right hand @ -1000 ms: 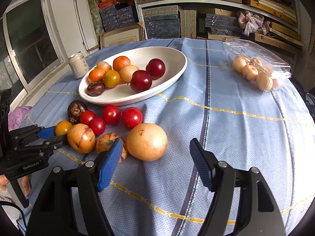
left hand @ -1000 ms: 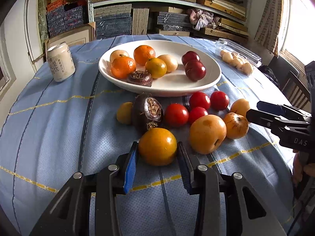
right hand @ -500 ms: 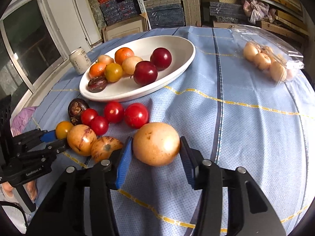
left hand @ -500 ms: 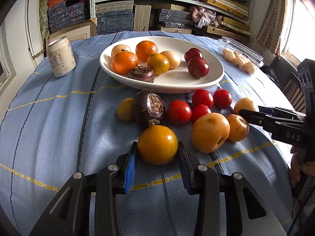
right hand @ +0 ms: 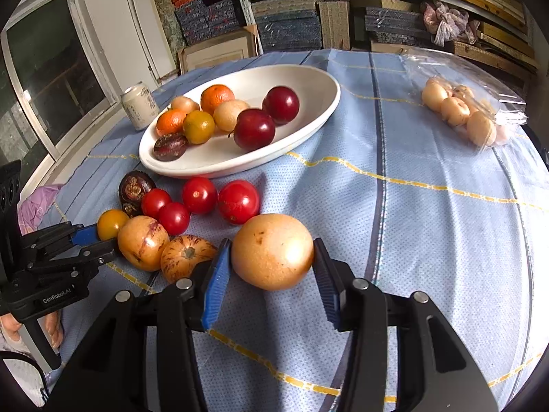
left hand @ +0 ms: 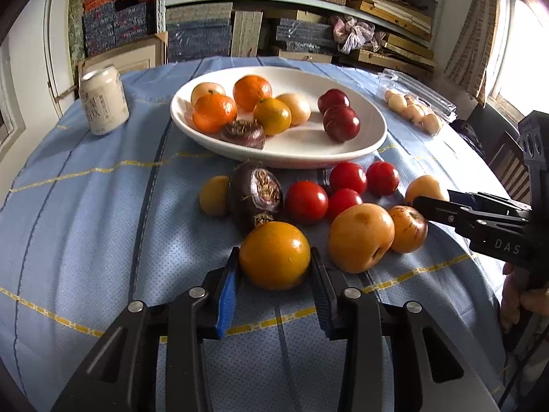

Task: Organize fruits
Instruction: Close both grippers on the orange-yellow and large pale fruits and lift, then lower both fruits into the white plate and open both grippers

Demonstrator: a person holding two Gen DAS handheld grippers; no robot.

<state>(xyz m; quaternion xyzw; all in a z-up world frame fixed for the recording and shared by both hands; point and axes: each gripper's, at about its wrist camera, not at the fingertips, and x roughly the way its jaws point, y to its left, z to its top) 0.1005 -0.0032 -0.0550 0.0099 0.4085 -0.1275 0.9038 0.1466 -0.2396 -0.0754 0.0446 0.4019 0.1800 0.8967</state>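
White oval plate (left hand: 372, 137) at 12 o'clock on blue cloth — holds two mandarins, yellow-orange citrus, two pale round fruits, two dark red plums at its 3 o'clock side, one dark purple fruit at front rim. Loose below plate: four red tomatoes (left hand: 339, 192), cut dark purple fruit (left hand: 255, 199), small yellow fruit at 9 o'clock of it. Orange citrus (left hand: 274, 255) and pale tan fruit (right hand: 272, 252) — each sits between blue pads; two streaked orange fruits between them.
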